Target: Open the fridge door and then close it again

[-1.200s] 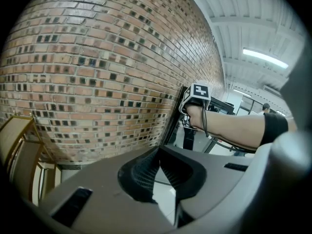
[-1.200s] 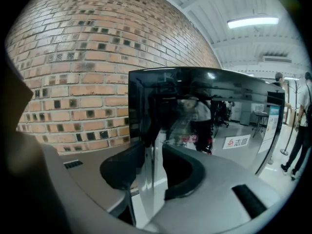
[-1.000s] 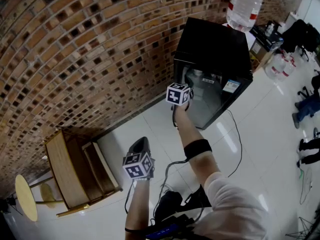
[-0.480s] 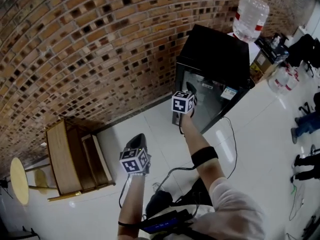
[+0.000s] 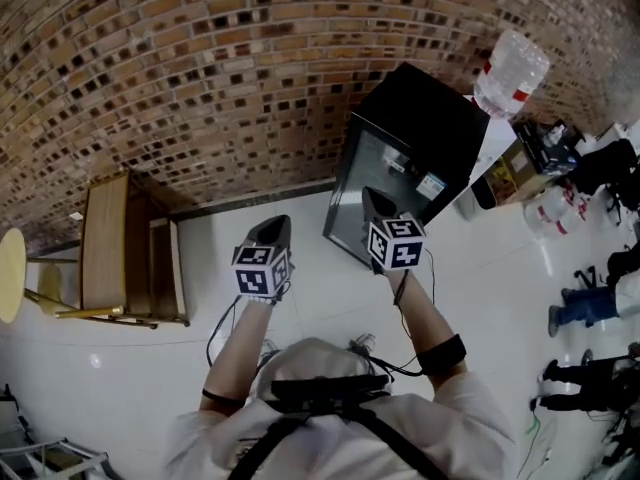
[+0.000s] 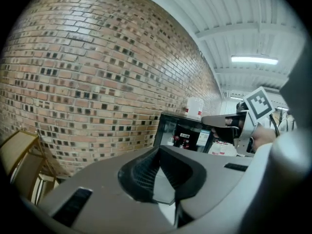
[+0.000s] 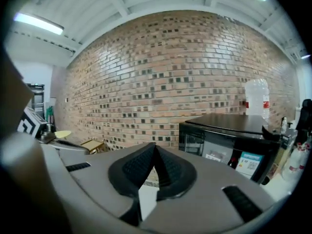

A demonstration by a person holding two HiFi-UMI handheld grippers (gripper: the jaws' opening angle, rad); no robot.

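Two grippers were held side by side in front of the person, both well clear of the black fridge (image 5: 425,113). It stood on the floor against the brick wall (image 5: 200,78), its glass door (image 5: 380,173) flush with the cabinet and apparently closed. The left gripper (image 5: 272,230) had its jaws clenched on nothing. The right gripper (image 5: 376,206), nearer the door but not touching it, had just brought its jaws together, also empty. Both pointed slightly downward toward the wall, which suggested rest rather than a grasp being prepared. A water bottle (image 5: 512,73) stood near the fridge's far side.
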